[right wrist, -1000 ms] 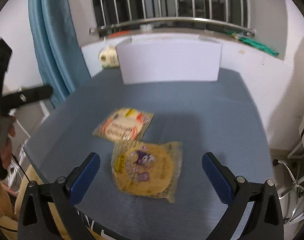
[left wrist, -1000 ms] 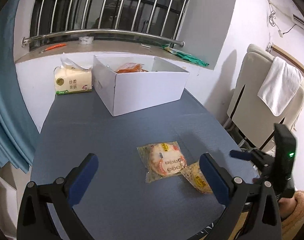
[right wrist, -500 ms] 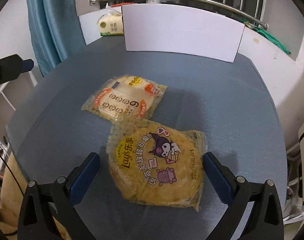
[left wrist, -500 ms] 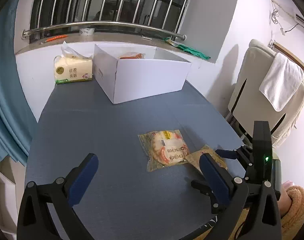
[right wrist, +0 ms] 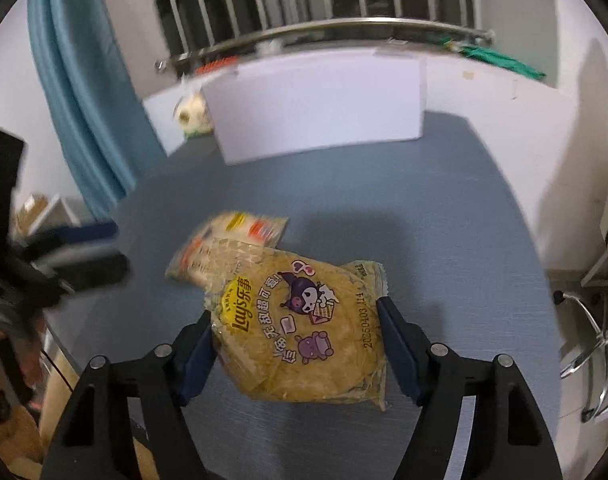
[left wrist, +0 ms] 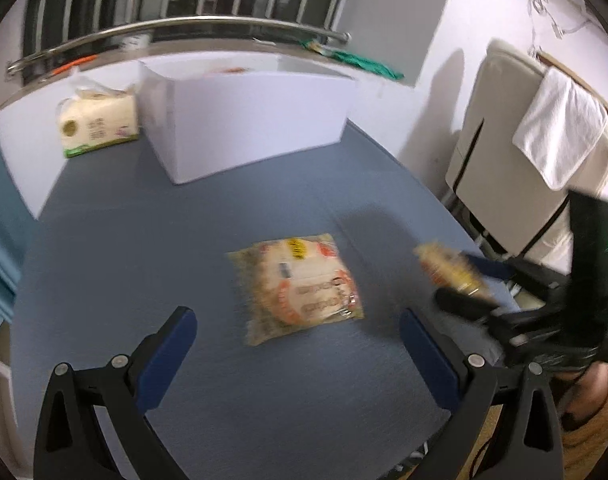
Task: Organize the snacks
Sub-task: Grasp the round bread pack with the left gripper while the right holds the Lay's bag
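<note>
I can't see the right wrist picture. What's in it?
The right tongs are closing around a yellow plastic Lay's snack packet with cartoon characters. Behind it on the blue-grey table lies an orange-and-cream snack packet, and farther back stands a white cardboard box.

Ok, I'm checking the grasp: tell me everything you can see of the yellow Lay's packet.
The yellow Lay's packet is a flat, crinkly clear-plastic bag holding a round yellow snack, printed with a cartoon character, Chinese text and a date code. It sits tilted between the right gripper, whose jaws are closing with both pads against its edges. It overlaps the orange-and-white packet behind it in this view.
</note>
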### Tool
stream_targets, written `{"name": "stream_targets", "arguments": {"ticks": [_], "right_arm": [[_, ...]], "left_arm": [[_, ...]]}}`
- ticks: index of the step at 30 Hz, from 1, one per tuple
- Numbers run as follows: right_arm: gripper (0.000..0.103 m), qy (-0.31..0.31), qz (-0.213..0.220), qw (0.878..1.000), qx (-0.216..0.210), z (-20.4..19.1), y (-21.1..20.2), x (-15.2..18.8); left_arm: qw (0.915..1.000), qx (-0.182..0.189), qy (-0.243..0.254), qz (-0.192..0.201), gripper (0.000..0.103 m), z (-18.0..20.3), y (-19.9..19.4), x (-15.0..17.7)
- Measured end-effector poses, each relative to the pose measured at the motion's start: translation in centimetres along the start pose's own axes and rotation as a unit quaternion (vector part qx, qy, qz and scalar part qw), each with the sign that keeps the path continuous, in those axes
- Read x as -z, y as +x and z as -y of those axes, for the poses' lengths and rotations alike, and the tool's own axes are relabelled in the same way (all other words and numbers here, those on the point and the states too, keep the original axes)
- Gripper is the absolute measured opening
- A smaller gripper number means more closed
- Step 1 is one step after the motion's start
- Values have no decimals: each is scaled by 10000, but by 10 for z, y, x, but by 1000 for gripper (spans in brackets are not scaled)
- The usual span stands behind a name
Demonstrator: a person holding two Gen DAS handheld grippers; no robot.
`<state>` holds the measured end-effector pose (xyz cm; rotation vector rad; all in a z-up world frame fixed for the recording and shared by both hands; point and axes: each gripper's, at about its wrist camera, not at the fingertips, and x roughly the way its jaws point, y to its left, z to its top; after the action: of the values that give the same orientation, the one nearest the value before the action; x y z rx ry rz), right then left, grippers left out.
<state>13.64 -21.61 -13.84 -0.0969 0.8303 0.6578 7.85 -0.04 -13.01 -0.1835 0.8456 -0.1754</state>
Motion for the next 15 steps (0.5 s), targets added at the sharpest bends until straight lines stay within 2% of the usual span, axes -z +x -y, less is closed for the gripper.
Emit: {"name": "stream_targets", "arguments": {"ticks": [5, 9, 15], "right_arm": [[78, 204, 338, 9992, 116, 19, -31, -4], [78, 255, 470, 9984, 162, 25, -45, -3], [78, 298, 490, 9982, 157, 25, -37, -4]], "left_arm": [[9992, -95, 106, -373, 103, 18, 42, -14], [9961, -437, -129, -758, 103, 15, 75, -20], [9948, -742, 153, -679, 101, 19, 87, -22]]}}
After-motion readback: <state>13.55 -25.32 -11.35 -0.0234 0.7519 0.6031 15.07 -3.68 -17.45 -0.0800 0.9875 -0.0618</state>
